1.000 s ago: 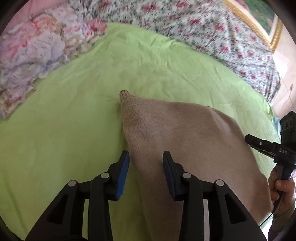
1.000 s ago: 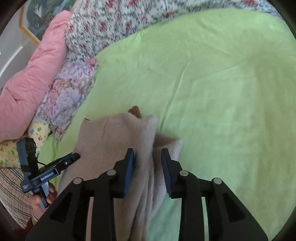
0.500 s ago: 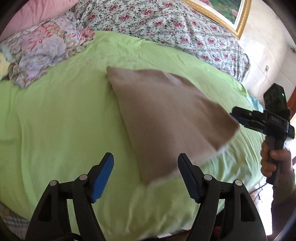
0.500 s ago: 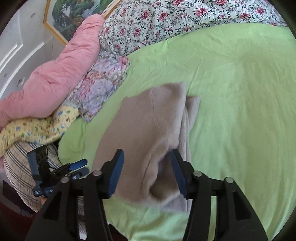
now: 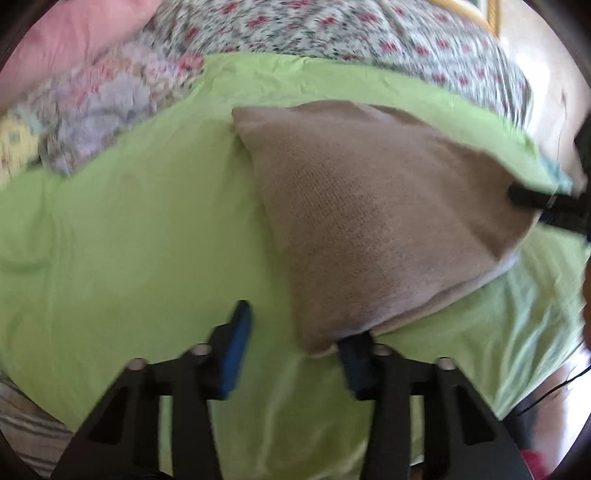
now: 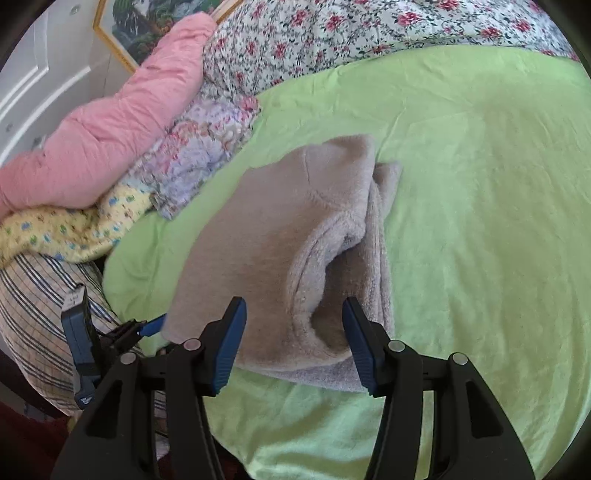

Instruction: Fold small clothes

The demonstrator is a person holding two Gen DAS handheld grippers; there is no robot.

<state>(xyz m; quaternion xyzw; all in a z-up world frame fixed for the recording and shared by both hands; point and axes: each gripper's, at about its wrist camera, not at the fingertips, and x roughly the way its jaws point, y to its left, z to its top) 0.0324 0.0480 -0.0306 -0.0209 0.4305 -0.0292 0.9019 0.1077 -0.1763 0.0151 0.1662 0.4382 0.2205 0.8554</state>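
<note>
The left wrist picture is smeared by motion, so edges there are soft. In it the left gripper (image 5: 295,332) sits nearest, its jaws having just been closing; the near corner of the beige knitted garment (image 5: 369,221) drapes over the tip of one blue pad and hides it, while the other pad stands clear to the left over bare sheet, so the jaws are apart and nothing is pinched. In the right wrist view the right gripper (image 6: 293,341) is spread, its pads standing either side of the garment's near folded edge (image 6: 295,258); whether they touch the cloth is hard to tell. The garment lies folded on the green bedsheet (image 6: 480,221), close to the near edge of the bed, with a rolled opening facing the camera. Its right corner in the left view is partly covered by the other gripper's dark fingers at the frame edge. To the left lie a checked cloth (image 6: 33,306), a yellow patterned cloth (image 6: 66,229), and a pink quilt (image 6: 110,140). Farther off a floral bedcover (image 6: 351,33) runs along the sheet, and a gold-framed picture (image 6: 147,26) is cut off at the top.
</note>
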